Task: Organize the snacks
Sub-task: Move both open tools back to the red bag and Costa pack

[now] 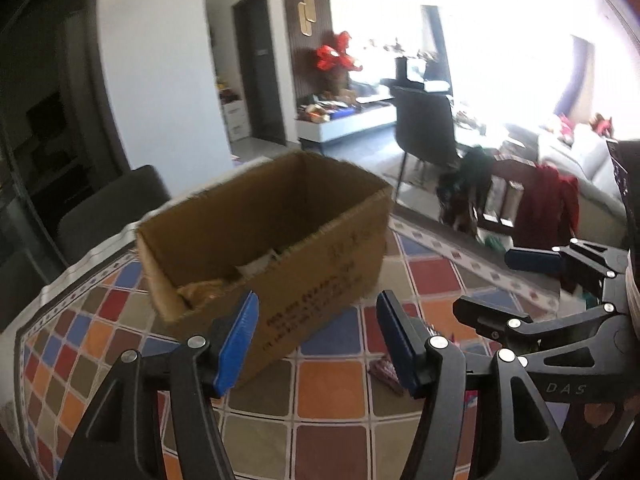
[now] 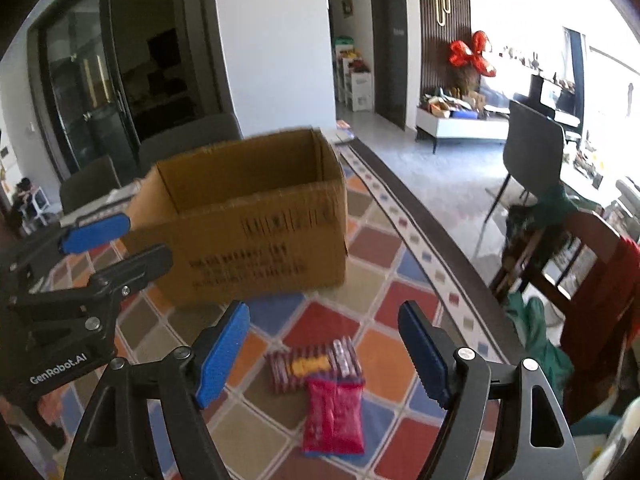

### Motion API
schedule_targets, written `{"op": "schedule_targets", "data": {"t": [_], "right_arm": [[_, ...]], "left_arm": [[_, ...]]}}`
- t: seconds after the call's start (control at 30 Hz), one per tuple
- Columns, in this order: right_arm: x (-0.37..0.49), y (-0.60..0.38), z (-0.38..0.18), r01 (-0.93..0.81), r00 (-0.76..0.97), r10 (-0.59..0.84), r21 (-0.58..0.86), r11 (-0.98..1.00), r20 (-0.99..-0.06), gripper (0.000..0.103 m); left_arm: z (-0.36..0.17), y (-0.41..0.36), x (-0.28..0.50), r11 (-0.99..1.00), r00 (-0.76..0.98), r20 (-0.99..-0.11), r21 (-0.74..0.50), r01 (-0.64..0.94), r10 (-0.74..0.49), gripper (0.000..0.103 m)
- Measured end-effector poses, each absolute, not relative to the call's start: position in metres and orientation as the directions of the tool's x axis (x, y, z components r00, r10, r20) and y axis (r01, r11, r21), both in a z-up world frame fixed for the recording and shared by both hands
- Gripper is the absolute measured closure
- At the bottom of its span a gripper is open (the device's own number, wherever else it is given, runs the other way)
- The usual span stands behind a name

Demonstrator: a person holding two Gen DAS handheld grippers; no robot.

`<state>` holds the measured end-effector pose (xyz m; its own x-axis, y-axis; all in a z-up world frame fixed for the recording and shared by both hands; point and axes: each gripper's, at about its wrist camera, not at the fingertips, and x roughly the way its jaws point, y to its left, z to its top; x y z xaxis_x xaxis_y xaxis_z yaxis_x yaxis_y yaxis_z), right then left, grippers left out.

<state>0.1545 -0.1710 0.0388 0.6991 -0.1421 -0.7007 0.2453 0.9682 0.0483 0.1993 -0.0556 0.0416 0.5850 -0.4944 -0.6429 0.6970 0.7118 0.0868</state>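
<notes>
Box (image 2: 248,216): brown corrugated cardboard, matt, black print | Tablecloth (image 2: 384,304) under box: matt, checked in colours | Red snack packet (image 2: 334,420) before box: glossy plastic film | Striped packet (image 2: 308,366) nearer box: shiny wrap | Right gripper (image 2: 324,354): matt black arms, textured blue pads, bright metal rivets | Left gripper (image 1: 316,340): same finish

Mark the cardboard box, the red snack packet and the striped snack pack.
cardboard box (image 2: 256,236): right wrist view, printed front wall.
red snack packet (image 2: 334,416): right wrist view, packet middle.
striped snack pack (image 2: 310,366): right wrist view, yellow label.
</notes>
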Motion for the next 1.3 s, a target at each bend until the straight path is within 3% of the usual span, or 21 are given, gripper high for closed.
{"op": "schedule_targets", "data": {"t": [0.3, 0.77, 1.07, 1.3], "right_arm": [[0.137, -0.168, -0.008, 0.304, 0.587, -0.136, 0.062, 0.951, -0.798, 0.026], [0.139, -0.167, -0.058, 0.338, 0.472, -0.131, 0.042, 0.94, -0.872, 0.027], [0.143, -0.165, -0.069, 0.329, 0.445, -0.125, 0.032, 0.944, -0.887, 0.034], [0.143, -0.167, -0.072, 0.32, 0.44, -0.114, 0.037, 0.947, -0.891, 0.05]], "left_arm": [[-0.005, -0.075, 0.191, 0.565, 0.463, -0.719, 0.118, 0.817, -0.519, 0.042], [-0.053, -0.09, 0.189, 0.417, 0.344, -0.814, 0.139, 0.898, -0.469, 0.042], [-0.072, -0.097, 0.19, 0.353, 0.277, -0.854, 0.119, 0.928, -0.441, 0.042], [-0.077, -0.108, 0.193, 0.34, 0.251, -0.858, 0.095, 0.936, -0.448, 0.042]]}}
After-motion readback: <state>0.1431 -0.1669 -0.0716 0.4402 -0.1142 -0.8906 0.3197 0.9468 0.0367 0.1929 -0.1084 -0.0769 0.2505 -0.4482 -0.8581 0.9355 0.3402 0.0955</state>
